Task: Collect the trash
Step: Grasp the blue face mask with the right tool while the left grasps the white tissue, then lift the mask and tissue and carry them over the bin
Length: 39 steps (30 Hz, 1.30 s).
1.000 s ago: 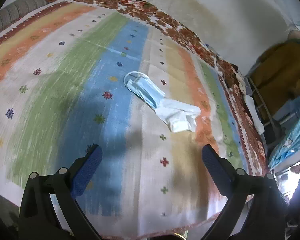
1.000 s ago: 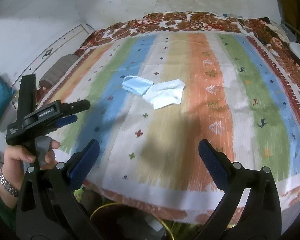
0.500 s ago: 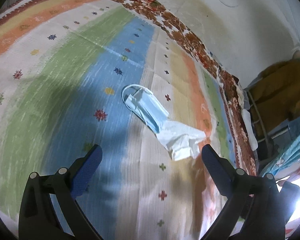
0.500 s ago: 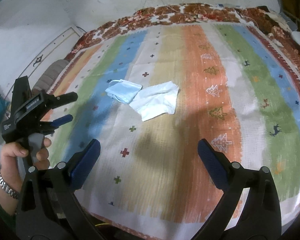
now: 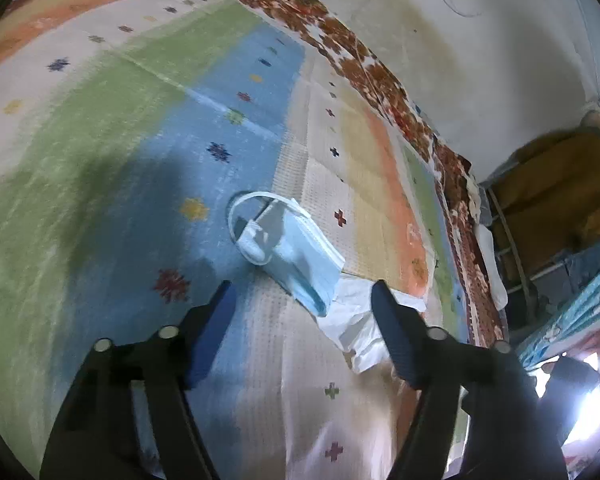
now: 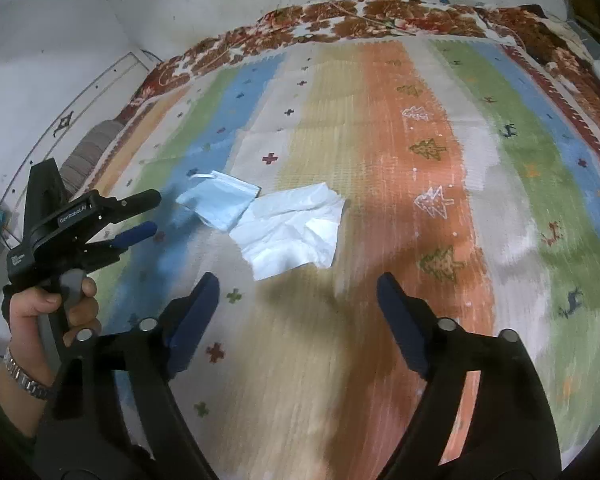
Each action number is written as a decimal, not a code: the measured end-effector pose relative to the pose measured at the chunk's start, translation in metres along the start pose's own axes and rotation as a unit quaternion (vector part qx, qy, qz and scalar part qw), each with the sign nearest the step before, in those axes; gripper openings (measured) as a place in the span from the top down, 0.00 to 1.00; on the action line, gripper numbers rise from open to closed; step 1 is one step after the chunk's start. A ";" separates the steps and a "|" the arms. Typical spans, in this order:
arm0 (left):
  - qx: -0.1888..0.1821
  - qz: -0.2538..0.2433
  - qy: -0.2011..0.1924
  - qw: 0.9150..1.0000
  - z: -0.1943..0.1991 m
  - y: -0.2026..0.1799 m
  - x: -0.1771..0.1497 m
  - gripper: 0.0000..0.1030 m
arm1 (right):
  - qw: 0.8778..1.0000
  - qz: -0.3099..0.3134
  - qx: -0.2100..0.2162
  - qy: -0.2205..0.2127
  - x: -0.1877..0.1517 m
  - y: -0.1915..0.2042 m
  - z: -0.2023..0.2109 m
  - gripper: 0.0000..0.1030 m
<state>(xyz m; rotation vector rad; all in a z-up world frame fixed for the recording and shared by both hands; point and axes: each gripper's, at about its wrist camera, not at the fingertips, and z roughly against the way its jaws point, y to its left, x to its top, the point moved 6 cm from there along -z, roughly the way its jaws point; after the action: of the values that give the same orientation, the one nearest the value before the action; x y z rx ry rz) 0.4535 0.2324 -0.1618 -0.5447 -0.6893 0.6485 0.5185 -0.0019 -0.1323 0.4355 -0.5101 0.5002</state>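
Note:
A crumpled light blue face mask (image 5: 300, 256) (image 6: 220, 202) with white ear loops lies on the striped rug. Beside it, touching it, lies a crumpled white tissue (image 5: 356, 320) (image 6: 296, 232). My left gripper (image 5: 302, 292) hovers just short of the mask, its jaws closing, with the mask's near edge in the gap and no pad touching it. In the right wrist view the left gripper (image 6: 150, 216) sits left of the mask, held by a hand. My right gripper (image 6: 296, 288) is near the tissue's lower edge, jaws closing, nothing pressed between the pads.
The striped rug (image 6: 420, 160) covers a bed with a red-brown flowered blanket (image 6: 380, 16) along its far edge against a white wall. A metal rack with yellow-brown cloth (image 5: 548, 200) stands to the right of the bed. A grey bolster (image 6: 88, 152) lies at the left.
Both grippers have come down closer to the rug, toward the mask and tissue, and their jaws have narrowed from fully wide. The trash has not moved.

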 end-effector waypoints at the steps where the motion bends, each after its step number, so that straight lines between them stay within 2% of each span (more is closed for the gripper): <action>1: 0.003 -0.005 0.001 1.000 -0.004 0.000 0.001 0.41 | 1.000 0.002 -0.001 0.002 0.002 -0.001 -0.004 0.30; 5: -0.008 -0.012 0.002 1.000 -0.016 0.000 0.002 0.49 | 1.000 -0.003 0.001 0.006 0.006 -0.007 -0.023 0.36; 8: -0.007 -0.025 -0.013 1.000 -0.020 0.000 0.006 0.50 | 1.000 -0.008 0.003 0.000 0.007 -0.009 -0.036 0.38; 10: -0.017 -0.023 -0.015 0.999 -0.024 -0.001 0.009 0.53 | 1.000 -0.006 0.000 0.005 0.007 -0.009 -0.046 0.45; 12: -0.002 -0.029 -0.012 0.999 -0.031 0.000 0.010 0.63 | 1.000 -0.009 0.003 0.000 0.009 -0.009 -0.054 0.51; 13: 0.005 -0.033 -0.007 0.999 -0.034 0.001 0.009 0.65 | 1.000 -0.009 0.006 -0.003 0.010 -0.009 -0.058 0.58; 15: 0.030 -0.052 0.014 0.998 -0.043 0.003 0.006 0.80 | 1.000 -0.009 0.008 -0.002 0.011 -0.009 -0.066 0.65; 18: 0.028 -0.071 0.004 0.997 -0.039 0.003 0.008 0.95 | 1.000 -0.009 0.018 0.003 0.009 -0.008 -0.076 0.80; 20: 0.028 -0.066 0.003 0.997 -0.037 0.007 0.009 0.97 | 1.000 -0.001 0.018 0.005 0.009 -0.006 -0.080 0.96; 21: 0.027 -0.064 0.002 0.998 -0.035 0.008 0.009 0.97 | 1.000 0.002 0.015 0.001 0.010 -0.007 -0.079 1.00; 27: 0.030 -0.075 -0.006 0.997 -0.019 -0.001 0.009 0.98 | 1.000 0.010 0.013 -0.013 0.015 -0.007 -0.059 1.00; 36: 0.071 -0.121 -0.020 0.990 0.041 -0.032 0.007 0.98 | 0.999 0.033 0.005 -0.022 0.004 0.005 -0.002 1.00; 39: 0.061 -0.110 -0.015 0.992 0.055 -0.038 -0.005 0.98 | 0.999 0.037 0.007 -0.029 -0.003 0.010 0.022 1.00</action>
<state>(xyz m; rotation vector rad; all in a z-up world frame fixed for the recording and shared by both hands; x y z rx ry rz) 0.4245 0.2169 -0.1030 -0.3415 -0.7213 0.4897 0.5030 -0.0063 -0.1138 0.4471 -0.5809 0.5633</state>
